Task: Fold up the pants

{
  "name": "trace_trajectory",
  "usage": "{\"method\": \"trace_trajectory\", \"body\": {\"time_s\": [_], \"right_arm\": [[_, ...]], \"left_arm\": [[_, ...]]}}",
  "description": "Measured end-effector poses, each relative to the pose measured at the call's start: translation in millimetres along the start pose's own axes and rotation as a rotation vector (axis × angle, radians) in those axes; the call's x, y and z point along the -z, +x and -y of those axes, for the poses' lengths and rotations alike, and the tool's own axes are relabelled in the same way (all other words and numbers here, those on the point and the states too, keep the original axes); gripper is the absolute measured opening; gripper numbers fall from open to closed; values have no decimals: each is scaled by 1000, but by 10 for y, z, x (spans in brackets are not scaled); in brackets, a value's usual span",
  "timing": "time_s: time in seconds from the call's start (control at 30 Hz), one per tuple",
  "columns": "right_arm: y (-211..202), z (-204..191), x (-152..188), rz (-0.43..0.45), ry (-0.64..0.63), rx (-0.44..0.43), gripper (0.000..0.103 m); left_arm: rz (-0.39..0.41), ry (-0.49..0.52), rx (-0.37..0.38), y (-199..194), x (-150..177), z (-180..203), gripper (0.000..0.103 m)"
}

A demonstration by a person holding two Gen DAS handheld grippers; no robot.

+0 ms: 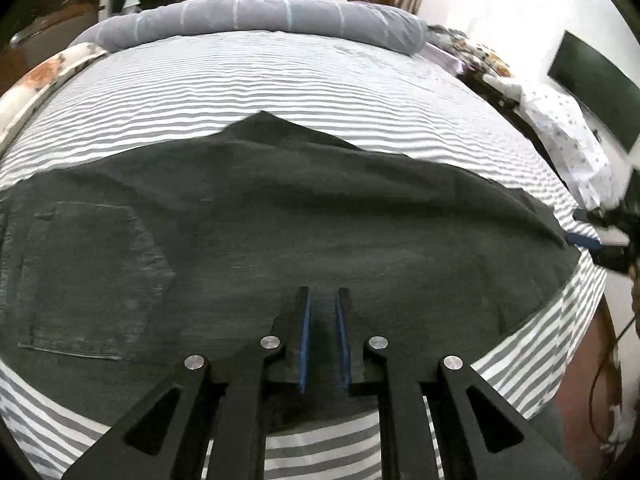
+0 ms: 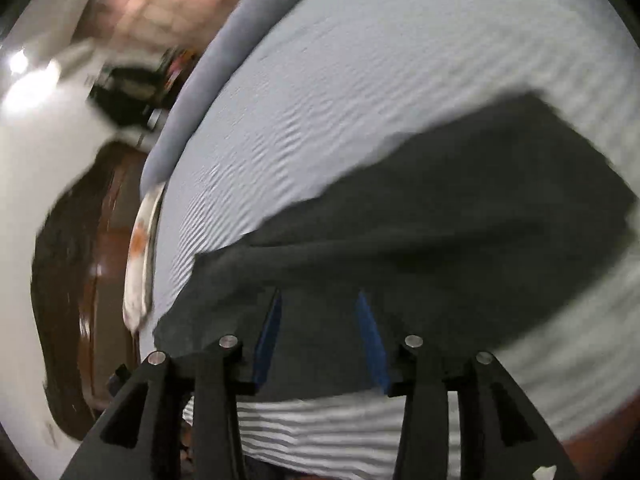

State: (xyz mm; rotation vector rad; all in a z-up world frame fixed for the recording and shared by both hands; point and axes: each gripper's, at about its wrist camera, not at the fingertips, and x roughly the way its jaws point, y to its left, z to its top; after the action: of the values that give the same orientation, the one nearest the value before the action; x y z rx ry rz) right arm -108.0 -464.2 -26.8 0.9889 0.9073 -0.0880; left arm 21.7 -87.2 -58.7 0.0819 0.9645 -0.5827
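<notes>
Now, left gripper (image 1: 323, 294): we see its two blue-lined fingers nearly together, a narrow gap between them, with a fold of dark cloth standing in that gap at the near hem.
Left grip: we read it as pinched on the pants, the pads (image 1: 305, 340) pressed against fabric on both sides.
Right gripper (image 2: 320, 298): we see its fingers spread wide apart over the dark cloth, the blue pads (image 2: 374, 344) angled outward; nothing sits clamped between them.
Right contact: we cannot tell whether the fingertips touch the fabric or hang just above it, since this view is blurred.
Right gripper from the left camera: we find it at the far right rim (image 1: 588, 240), one blue pad at the edge of the cloth there.
Pants (image 1: 280, 220): we see them lying flat and broad across the near half of the bed, dark charcoal denim, a stitched back pocket (image 1: 92, 276) facing up on the left side.
Pants outline: we note a peaked edge pointing toward the far side, and the near hem close to the mattress edge.
Striped sheet (image 1: 280, 80): we see grey-and-white bands beneath the pants, bare beyond them.
Bolster pillow (image 1: 260, 16): we see it lying along the far edge of the bed, well apart from the pants.
</notes>
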Motion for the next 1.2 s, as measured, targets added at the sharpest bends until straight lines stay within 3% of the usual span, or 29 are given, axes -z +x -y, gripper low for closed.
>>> {"method": "trace_trajectory", "body": {"time_s": [0.17, 0.23, 0.4, 0.53, 0.63, 0.87, 0.93, 1.03, 1.2], "right_arm": [[-276, 800, 124, 65, 188, 0, 40], [-326, 948, 79, 88, 220, -11, 40], [-490, 1159, -116, 136, 239, -40, 40], [-485, 1376, -54, 128, 263, -39, 42], [-357, 1515, 60, 112, 307, -89, 42], [-226, 1595, -86, 205, 326, -188, 42], [-210, 1571, -175, 227, 304, -175, 28], [-203, 1565, -232, 256, 313, -163, 11], [-251, 1467, -250, 277, 301, -171, 7]], "left_arm": [[-42, 75, 16, 200, -23, 362, 14], [-60, 106, 21, 264, -29, 508, 14], [-76, 152, 39, 412, -126, 828, 14], [-79, 148, 74, 528, -216, 1016, 15], [-83, 178, 80, 629, -247, 1189, 16], [-73, 211, 108, 663, -154, 1410, 17], [-84, 217, 142, 636, -73, 1445, 17], [-60, 252, 123, 622, 39, 1524, 18], [-67, 179, 171, 640, 33, 1392, 19]]}}
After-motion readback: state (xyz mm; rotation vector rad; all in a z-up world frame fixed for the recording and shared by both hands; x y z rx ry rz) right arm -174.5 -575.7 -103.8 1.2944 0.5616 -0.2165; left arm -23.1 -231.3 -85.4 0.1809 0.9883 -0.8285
